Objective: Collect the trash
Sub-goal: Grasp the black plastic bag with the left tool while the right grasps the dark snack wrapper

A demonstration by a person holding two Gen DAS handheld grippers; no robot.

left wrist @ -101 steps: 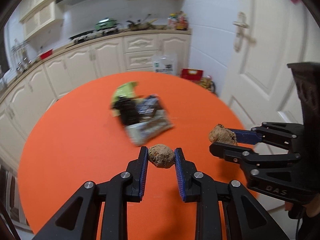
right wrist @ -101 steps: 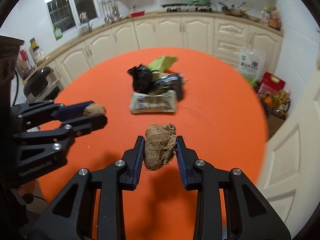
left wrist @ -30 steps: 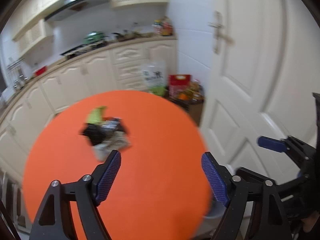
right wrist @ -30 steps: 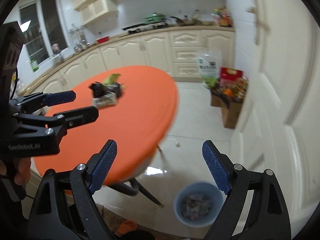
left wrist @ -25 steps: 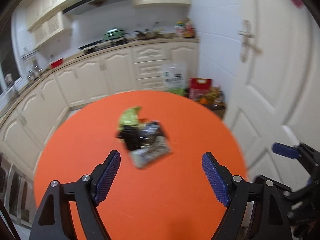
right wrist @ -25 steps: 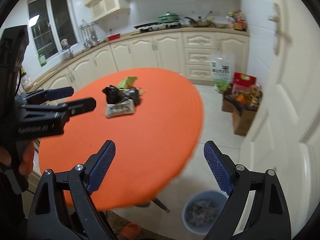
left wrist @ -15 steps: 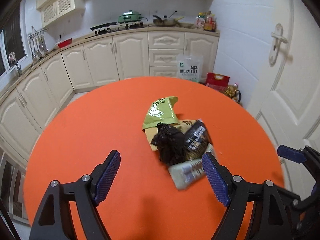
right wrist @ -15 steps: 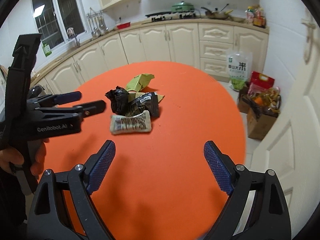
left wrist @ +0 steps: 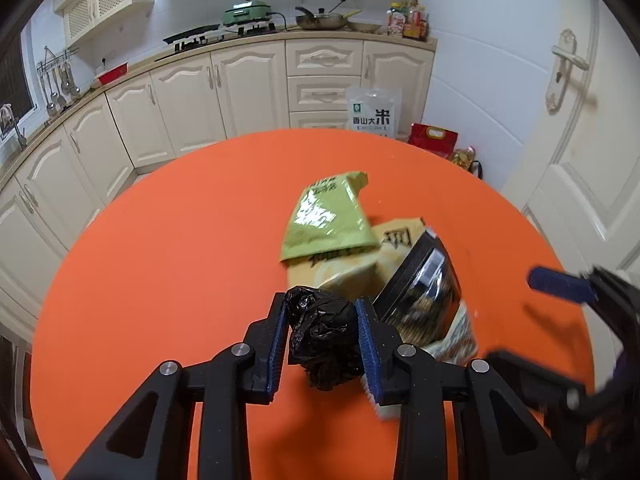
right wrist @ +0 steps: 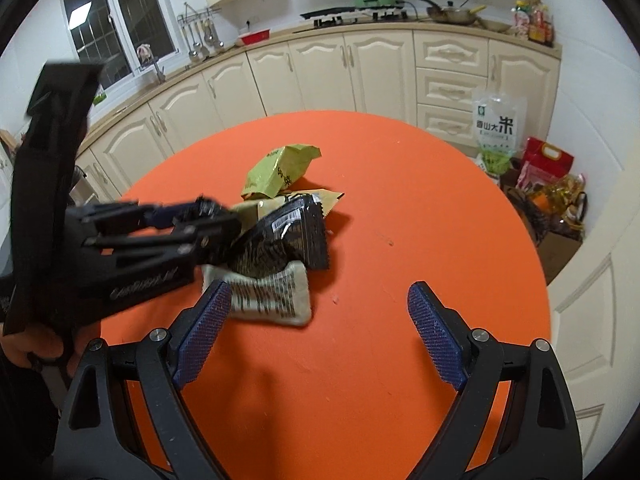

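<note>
black crinkled plastic, a balled-up trash bag (left wrist: 324, 336), sits between the left gripper (left wrist: 323, 344) fingers in the left wrist view; the jaws are closing and both blue pads already press its sides. likely it was taken first because it lies nearest the tool, at the close edge of the pile. just beyond the tips a tan packet (left wrist: 352, 268) lies under a green wrapper (left wrist: 328, 216), and a dark snack bag (left wrist: 424, 292) leans just to the right, touching the pile. bare orange table (left wrist: 168, 264) to the left gives room to lift away.

from the right wrist view, the right gripper (right wrist: 320, 332) stands wide apart with nothing between its pads. a pale printed packet (right wrist: 272, 296) lies just ahead of its left finger, apparently the next pick. open tabletop spreads ahead and rightward to the rim.
</note>
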